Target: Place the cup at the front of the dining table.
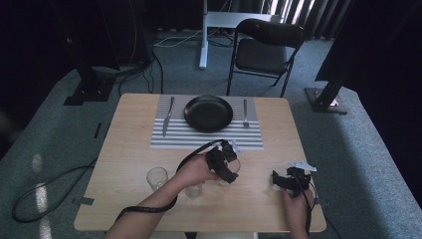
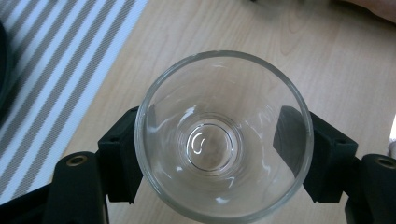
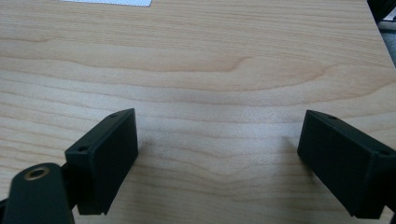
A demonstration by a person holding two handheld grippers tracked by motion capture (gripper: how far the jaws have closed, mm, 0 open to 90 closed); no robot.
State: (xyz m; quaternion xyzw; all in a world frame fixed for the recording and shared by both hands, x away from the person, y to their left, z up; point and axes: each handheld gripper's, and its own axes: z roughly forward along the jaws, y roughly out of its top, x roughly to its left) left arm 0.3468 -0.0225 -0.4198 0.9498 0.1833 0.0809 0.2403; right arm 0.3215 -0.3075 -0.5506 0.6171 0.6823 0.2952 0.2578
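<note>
Clear glass (image 2: 223,135) upright between jaws of left gripper (image 1: 225,162), pads pressed on both sides of its wall; sits over bare wood just off near edge of striped placemat (image 1: 206,132). Second glass (image 1: 157,177) stands alone toward left. Right gripper (image 3: 217,158) low over table (image 1: 259,199), jaws spread wide, nothing between. Black plate (image 1: 208,113), knife (image 1: 168,117), fork (image 1: 245,113) on placemat.
</note>
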